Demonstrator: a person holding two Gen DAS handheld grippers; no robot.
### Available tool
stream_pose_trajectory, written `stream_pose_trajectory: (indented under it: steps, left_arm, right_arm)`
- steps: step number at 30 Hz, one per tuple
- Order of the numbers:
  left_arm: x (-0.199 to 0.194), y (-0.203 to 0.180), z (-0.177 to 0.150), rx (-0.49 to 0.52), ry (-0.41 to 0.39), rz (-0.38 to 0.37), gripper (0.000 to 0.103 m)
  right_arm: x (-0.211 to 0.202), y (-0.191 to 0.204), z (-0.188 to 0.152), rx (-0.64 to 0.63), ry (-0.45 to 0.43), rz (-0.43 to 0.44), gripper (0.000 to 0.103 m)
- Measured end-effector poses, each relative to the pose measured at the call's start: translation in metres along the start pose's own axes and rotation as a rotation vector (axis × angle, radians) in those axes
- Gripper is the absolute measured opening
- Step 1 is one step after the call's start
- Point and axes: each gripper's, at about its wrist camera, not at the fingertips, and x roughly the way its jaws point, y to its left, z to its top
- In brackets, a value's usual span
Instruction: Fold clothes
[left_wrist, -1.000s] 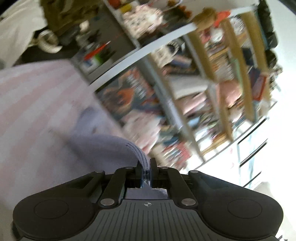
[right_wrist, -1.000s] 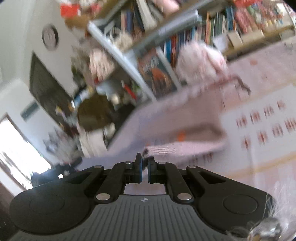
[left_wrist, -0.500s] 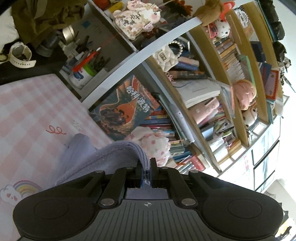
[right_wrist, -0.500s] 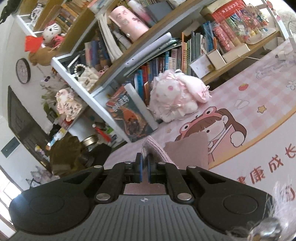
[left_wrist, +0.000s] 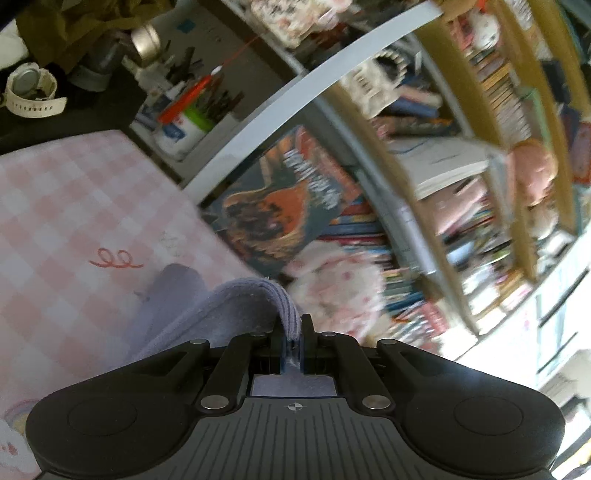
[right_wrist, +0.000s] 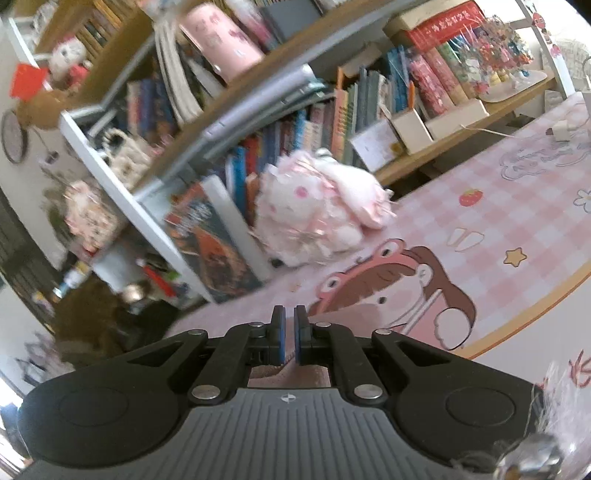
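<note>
my left tool (left_wrist: 291, 338) pinched the lilac garment (left_wrist: 236, 306), which draped onto the pink checked bench (left_wrist: 74, 206). only the right view showed my right tool (right_wrist: 289, 332) slightly parted, nothing visibly clamped. book lettering blurred.

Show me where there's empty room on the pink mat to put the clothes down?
Bare checks lie left of the purple garment, around the red squiggle. More room sits between the strawberry and star. It's crowded by the plush toy and books.
</note>
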Motion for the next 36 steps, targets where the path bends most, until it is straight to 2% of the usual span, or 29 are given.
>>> stream_pose_trajectory:
  steps: [3,4,5,6,8,10,13,16,19,23,24,25,26,29,31,33,36]
  left_arm:
    - [0.017,0.015,0.003,-0.028,0.049,0.11,0.014]
    - [0.019,0.019,0.005,-0.043,0.064,0.131,0.02]
    - [0.017,0.023,0.007,-0.057,0.067,0.138,0.028]
    - [0.012,0.026,0.008,-0.061,0.057,0.131,0.03]
    - [-0.002,0.028,0.013,-0.015,0.016,0.099,0.038]
    - [-0.01,0.023,0.017,0.078,0.005,0.124,0.041]
    - [-0.007,0.008,0.015,0.267,0.059,0.193,0.041]
    - [0.001,-0.009,0.011,0.46,0.126,0.258,0.041]
    - [0.019,-0.017,0.0,0.602,0.183,0.311,0.041]
    - [0.05,-0.01,-0.007,0.643,0.258,0.372,0.037]
    - [0.054,-0.01,-0.009,0.66,0.265,0.374,0.03]
    - [0.052,-0.012,-0.01,0.678,0.252,0.374,0.004]
    - [0.048,-0.015,-0.011,0.694,0.233,0.369,0.005]
    - [0.009,-0.037,-0.003,0.694,0.041,0.265,0.005]
    - [-0.003,-0.05,0.01,0.681,-0.03,0.213,0.005]
    - [0.001,-0.052,0.028,0.622,-0.036,0.19,0.005]
    - [0.029,-0.038,0.044,0.571,-0.004,0.251,0.005]
  right_arm:
    - [0.016,-0.007,-0.003,-0.056,0.033,-0.056,0.009]
    - [0.018,-0.007,-0.005,-0.08,0.044,-0.077,0.009]
    - [0.019,-0.008,-0.006,-0.1,0.059,-0.081,0.014]
    - [0.019,-0.009,-0.008,-0.12,0.074,-0.084,0.03]
    - [0.017,-0.009,-0.011,-0.149,0.091,-0.065,0.049]
    - [0.019,-0.007,-0.014,-0.197,0.124,-0.058,0.049]
    - [0.031,-0.002,-0.019,-0.273,0.189,-0.092,0.047]
    - [0.046,0.001,-0.026,-0.339,0.258,-0.156,0.041]
    - [0.051,0.001,-0.033,-0.363,0.282,-0.173,0.032]
    - [0.048,0.003,-0.038,-0.383,0.263,-0.169,0.013]
    - [0.047,0.004,-0.04,-0.388,0.258,-0.168,0.008]
    - [0.046,0.005,-0.041,-0.393,0.253,-0.167,0.008]
    - [0.042,0.007,-0.04,-0.401,0.235,-0.166,0.007]
    - [0.021,0.02,-0.03,-0.427,0.139,-0.131,0.007]
    - [0.008,0.029,-0.018,-0.433,0.08,-0.11,0.006]
    - [0.005,0.038,-0.005,-0.454,0.022,-0.117,0.006]
    - [0.028,0.045,0.015,-0.456,-0.004,-0.12,0.006]
